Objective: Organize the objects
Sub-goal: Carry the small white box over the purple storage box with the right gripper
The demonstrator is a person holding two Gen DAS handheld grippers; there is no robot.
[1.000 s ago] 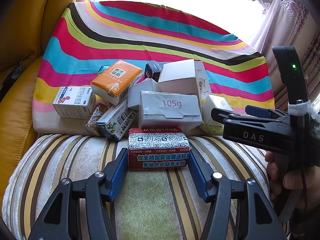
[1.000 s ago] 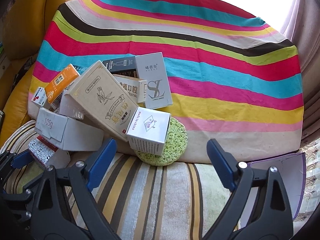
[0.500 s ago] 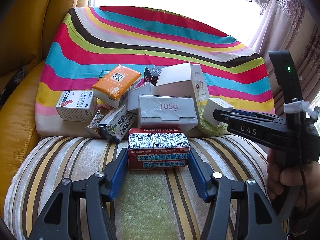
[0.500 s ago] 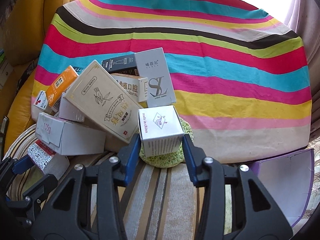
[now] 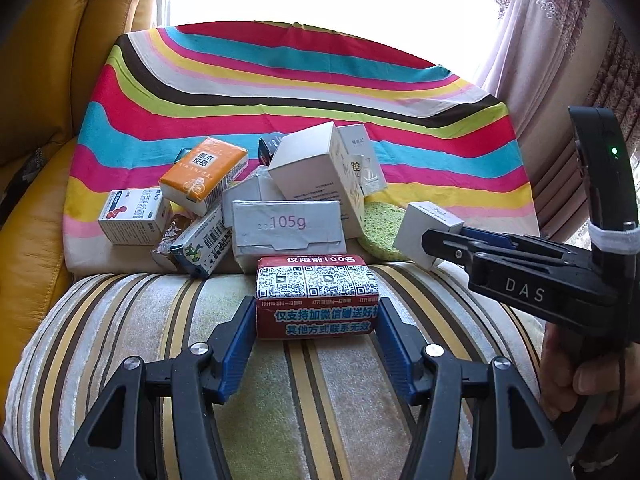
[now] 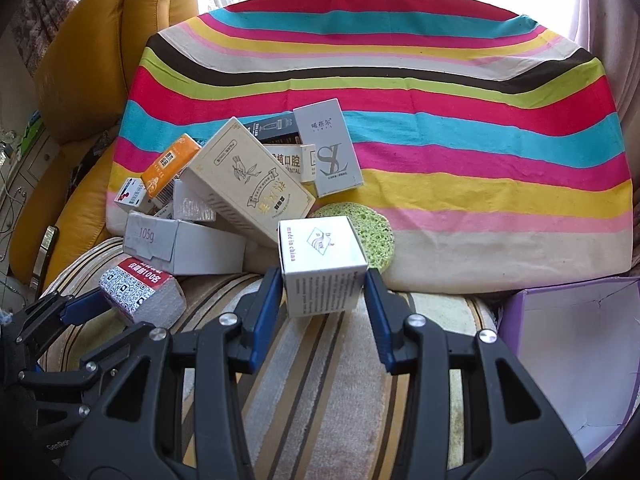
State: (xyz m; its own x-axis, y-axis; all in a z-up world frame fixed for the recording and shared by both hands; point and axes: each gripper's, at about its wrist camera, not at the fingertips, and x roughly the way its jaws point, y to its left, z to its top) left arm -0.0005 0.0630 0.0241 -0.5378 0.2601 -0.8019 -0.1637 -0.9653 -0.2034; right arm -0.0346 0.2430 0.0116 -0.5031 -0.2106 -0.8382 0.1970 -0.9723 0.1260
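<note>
A rainbow-striped cloth (image 6: pixel 460 128) covers the far surface, a striped cushion (image 5: pixel 132 320) lies near, a yellow leather armchair (image 6: pixel 92 60) stands left, curtains (image 5: pixel 560 32) hang right.

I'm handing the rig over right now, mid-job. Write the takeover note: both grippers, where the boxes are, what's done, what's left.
Left gripper: shut on the red QR-code pack, over the striped cushion.
Right gripper: shut on the small white cube box, just in front of the green sponge.
Pile: the 105g box, orange pack, beige tea box, grey SL box and others lie jumbled on the rainbow cloth.
Purple box sits open at right; what shows of its inside looks empty.
Done: two items gripped. Left: place both, likely in the purple box, then sort the pile.
</note>
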